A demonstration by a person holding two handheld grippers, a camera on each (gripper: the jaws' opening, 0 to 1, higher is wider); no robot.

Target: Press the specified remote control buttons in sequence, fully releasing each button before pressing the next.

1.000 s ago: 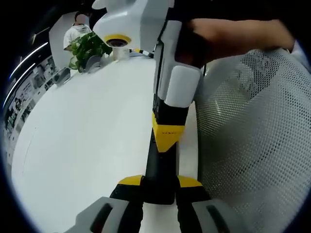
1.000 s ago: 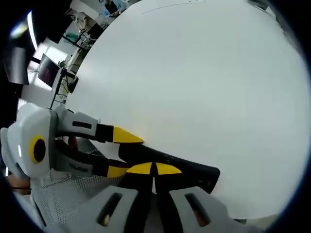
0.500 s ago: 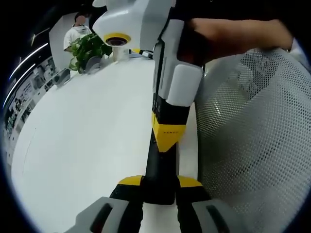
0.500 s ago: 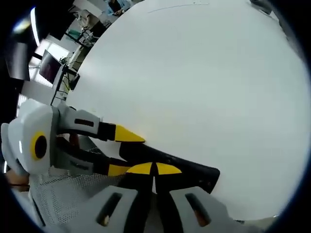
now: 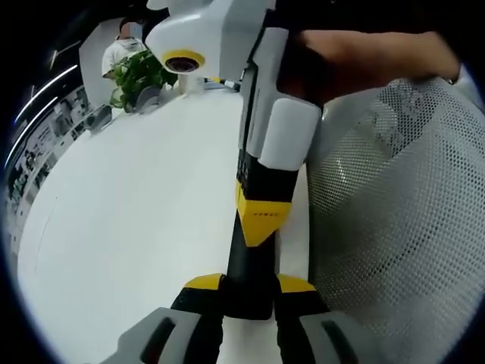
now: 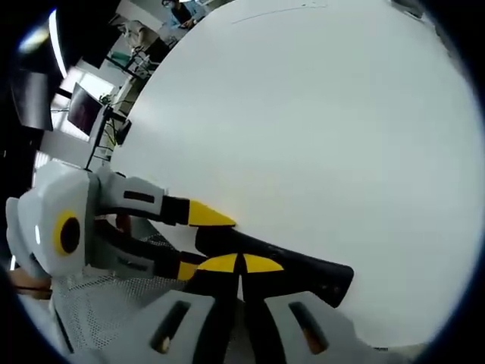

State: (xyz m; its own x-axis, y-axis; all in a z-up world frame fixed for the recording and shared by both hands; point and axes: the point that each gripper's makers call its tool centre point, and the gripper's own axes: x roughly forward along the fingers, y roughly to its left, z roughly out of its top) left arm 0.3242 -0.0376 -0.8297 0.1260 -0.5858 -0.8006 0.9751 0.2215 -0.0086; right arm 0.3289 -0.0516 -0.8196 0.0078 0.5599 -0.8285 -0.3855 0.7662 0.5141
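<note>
Jaws of the left gripper point(image 5: 248, 282) are clamped on the near end of the black remote control point(image 5: 250, 262), which runs forward from between the yellow tips and lies over the white bench point(image 5: 136, 220). Jaws of the right gripper point(image 6: 241, 264) are brought together, the yellow tips meeting with no gap, and they rest against the top face of the remote control point(image 6: 288, 262) partway along its length.

In the left gripper view, the right gripper point(image 5: 261, 212) comes down from above, its yellow tip pointing onto the remote control; a hand point(image 5: 356, 53) holds its white body. A white mesh surface point(image 5: 402, 220) lies just beside the remote control, on that view's right. At the far edge of the bench stand a green plant point(image 5: 136, 72) in a pot and a person point(image 5: 121, 49) in a white top.

In the right gripper view, the left gripper point(image 6: 182, 243) enters from the left, one yellow tip above the remote control's end and one below it. The white mesh point(image 6: 98, 303) shows beneath it. Monitors point(image 6: 79, 114) stand beyond the bench edge.
</note>
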